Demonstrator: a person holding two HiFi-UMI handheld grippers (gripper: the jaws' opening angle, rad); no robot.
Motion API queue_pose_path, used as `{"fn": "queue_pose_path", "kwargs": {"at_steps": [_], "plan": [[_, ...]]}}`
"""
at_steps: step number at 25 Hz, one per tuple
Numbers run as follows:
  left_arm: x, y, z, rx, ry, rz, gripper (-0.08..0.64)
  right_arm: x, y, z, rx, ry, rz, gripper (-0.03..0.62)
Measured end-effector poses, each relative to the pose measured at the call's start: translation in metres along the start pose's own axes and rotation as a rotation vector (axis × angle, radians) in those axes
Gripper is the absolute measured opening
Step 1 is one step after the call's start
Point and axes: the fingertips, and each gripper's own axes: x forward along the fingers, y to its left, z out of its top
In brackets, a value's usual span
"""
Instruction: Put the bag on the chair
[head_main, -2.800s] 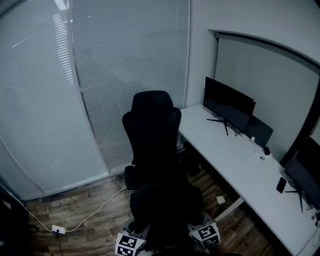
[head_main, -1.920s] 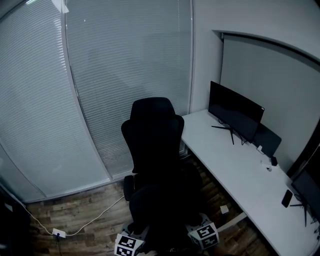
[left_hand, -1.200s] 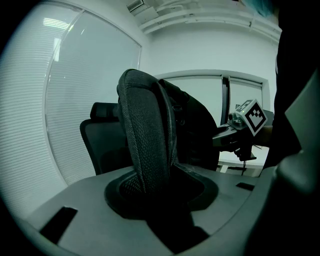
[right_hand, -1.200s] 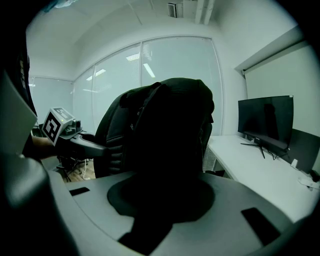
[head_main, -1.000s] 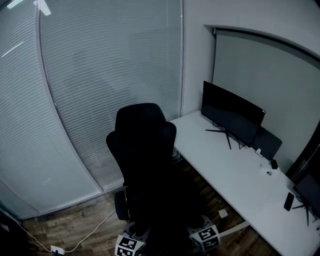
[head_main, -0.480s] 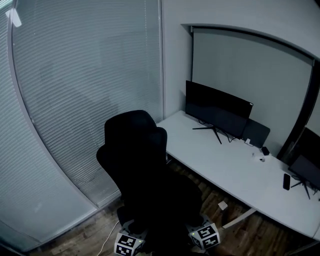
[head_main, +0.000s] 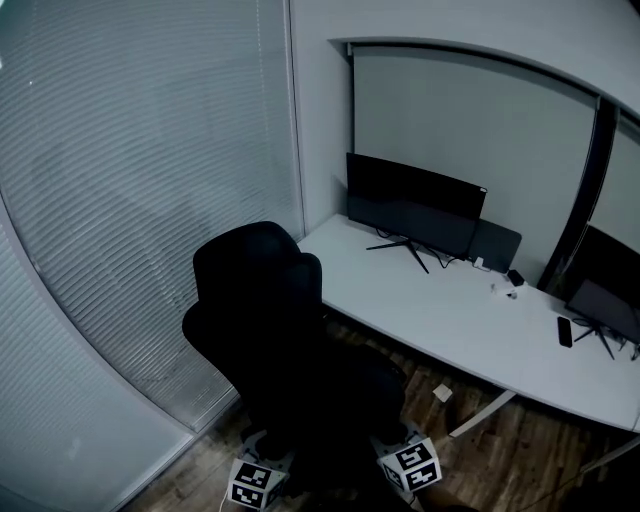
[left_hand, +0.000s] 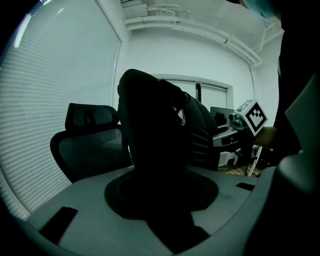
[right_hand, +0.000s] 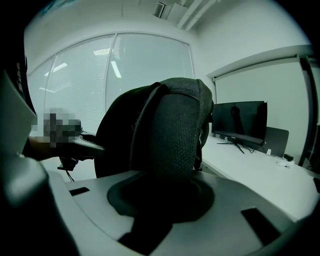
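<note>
Bag (head_main: 335, 400), black, barely distinct from the black chair (head_main: 250, 290)

Head view: looked steeply down from above.
Left gripper view: faced, shared black mesh office chair (left_hand: 90, 142).
Right gripper view: shared long white desk (right_hand: 260, 172).

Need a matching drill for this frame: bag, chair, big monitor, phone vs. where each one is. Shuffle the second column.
1. bag
2. chair
3. big monitor
4. phone

A. lying flat near the right end of the desk
B. gripped by the left gripper and the right gripper, in front of the chair
C. standing upright at the desk's far edge
D. beside the window blinds, left of the desk

Pairs: 1-B, 2-D, 3-C, 4-A
</note>
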Motion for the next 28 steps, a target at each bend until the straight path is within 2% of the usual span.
{"fn": "queue_pose_path", "kwargs": {"at_steps": [7,19,28], "plan": [[0.026,0.011,0.010,-0.005,-0.014,0.010,0.170,0.019,-0.025,0.008,-0.027,-0.005,-0.006,0.120],[0.100,0.067,0.026,-0.041,0.015,0.078,0.170,0.101,-0.080,0.033,-0.034,0.024,0.075,0.120],[0.165,0.106,0.033,-0.080,0.047,0.099,0.170,0.165,-0.130,0.042,-0.033,0.041,0.100,0.120]]}}
